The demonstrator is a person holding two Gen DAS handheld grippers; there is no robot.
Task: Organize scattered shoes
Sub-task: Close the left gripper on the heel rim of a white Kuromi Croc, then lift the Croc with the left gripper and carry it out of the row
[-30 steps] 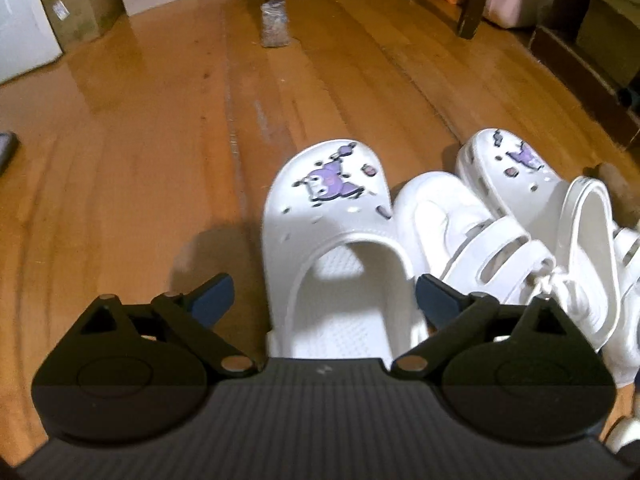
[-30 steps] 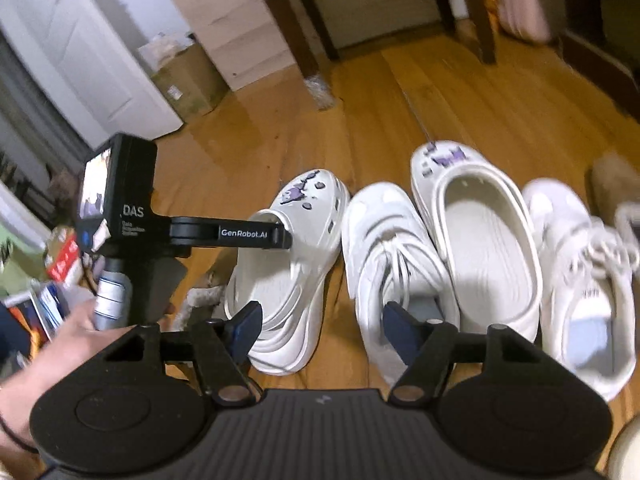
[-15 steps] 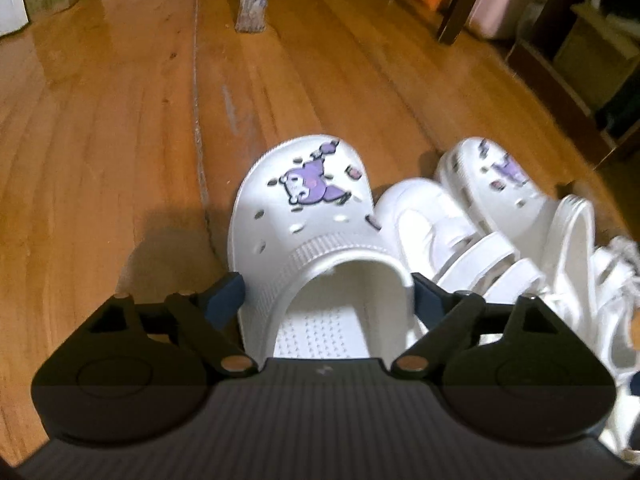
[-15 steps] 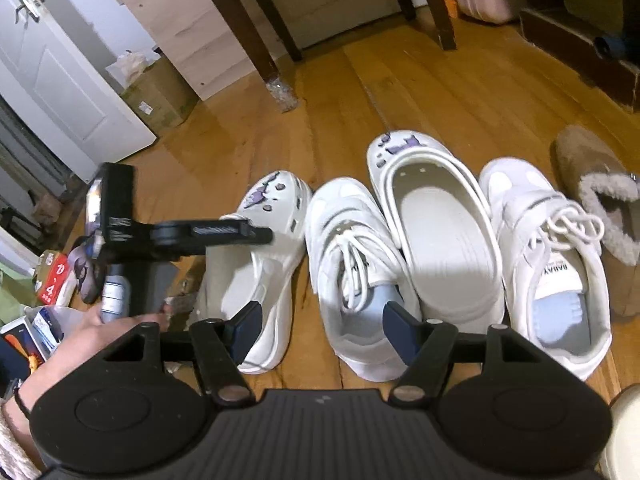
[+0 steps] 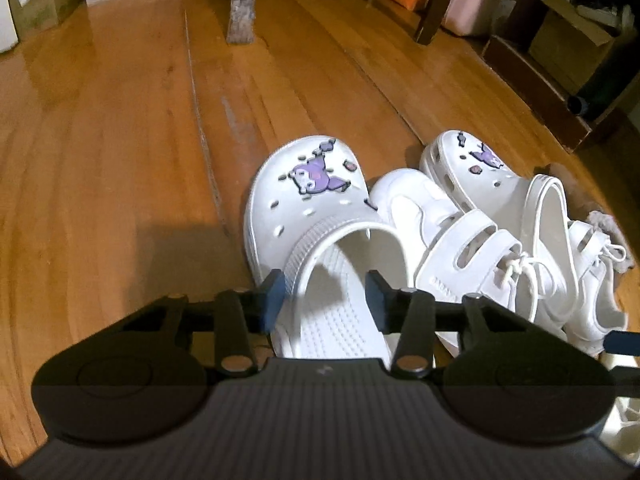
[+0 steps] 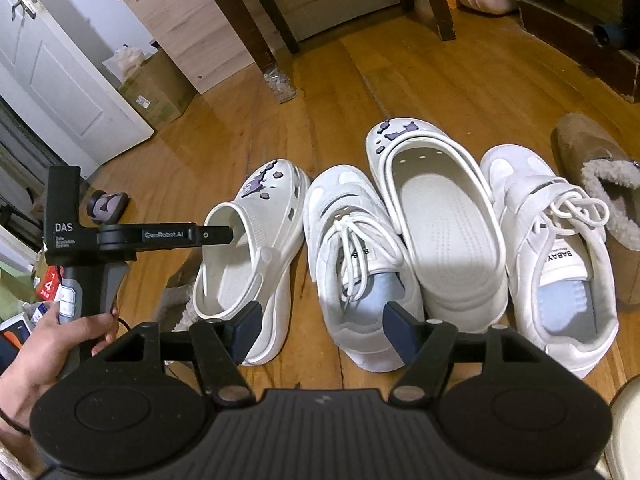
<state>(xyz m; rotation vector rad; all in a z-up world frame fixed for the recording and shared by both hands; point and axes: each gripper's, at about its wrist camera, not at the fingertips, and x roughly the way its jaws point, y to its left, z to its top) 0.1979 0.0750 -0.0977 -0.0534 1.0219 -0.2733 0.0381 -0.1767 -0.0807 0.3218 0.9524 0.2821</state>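
The left claw (image 5: 325, 300) reaches low over the wood floor (image 5: 120, 140). Its two blue fingers sit on both sides of the strap of the white clog (image 5: 308, 208), near the middle of the frame, but I cannot tell if they squeeze it. In the right view, a hand (image 6: 52, 344) at the lower left holds that claw's handle, arm level. The right claw (image 6: 320, 330) hangs spread wide and empty above a white sneaker (image 6: 356, 264). The shoes lie in a row on the floor.
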